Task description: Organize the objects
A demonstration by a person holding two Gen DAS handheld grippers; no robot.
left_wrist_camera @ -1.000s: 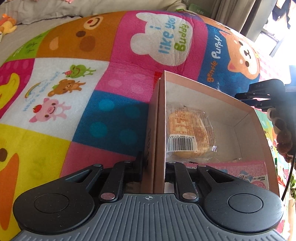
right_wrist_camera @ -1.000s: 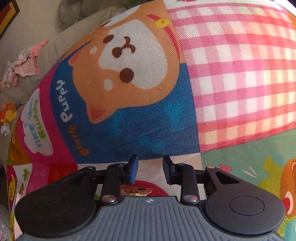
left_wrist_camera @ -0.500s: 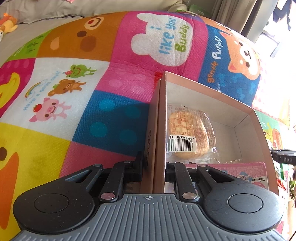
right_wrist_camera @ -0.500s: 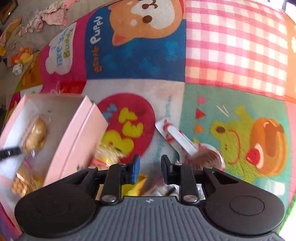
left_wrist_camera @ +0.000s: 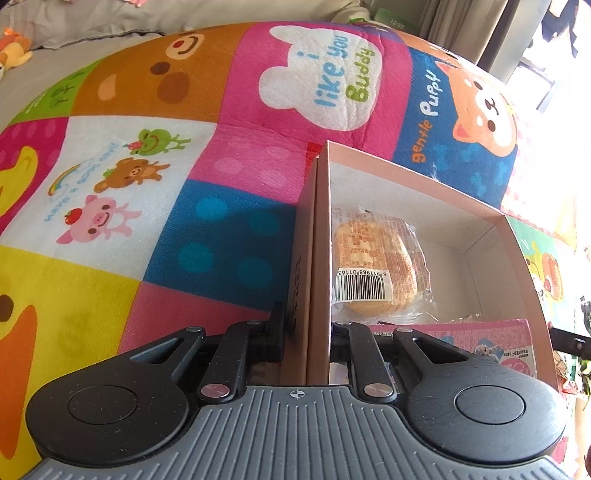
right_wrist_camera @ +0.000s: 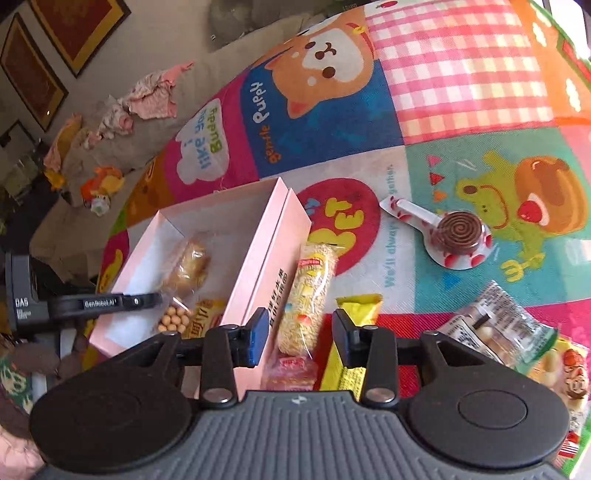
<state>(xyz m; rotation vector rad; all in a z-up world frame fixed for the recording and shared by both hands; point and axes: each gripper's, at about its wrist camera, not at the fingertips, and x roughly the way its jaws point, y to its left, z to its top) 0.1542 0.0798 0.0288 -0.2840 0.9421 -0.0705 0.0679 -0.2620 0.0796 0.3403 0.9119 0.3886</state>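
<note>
1. The left gripper (left_wrist_camera: pixel 308 325) has its fingers clamped on the side wall of the pink box (left_wrist_camera: pixel 318 258), which rests on the play mat (left_wrist_camera: pixel 184 240).
2. The right gripper (right_wrist_camera: pixel 299 330) hovers with fingers spread above a long puffed-snack packet (right_wrist_camera: pixel 308 295) lying just beside the box.

Home, probably a child's play corner or living room: a cartoon-animal play mat (right_wrist_camera: pixel 461 92) is covering the floor, framed pictures (right_wrist_camera: pixel 40 55) are hanging on the wall, small plush toys (right_wrist_camera: pixel 101 181) and crumpled pink clothing (right_wrist_camera: pixel 147 96) are lying nearby, and curtains (left_wrist_camera: pixel 480 29) are hanging by a bright window.
</note>
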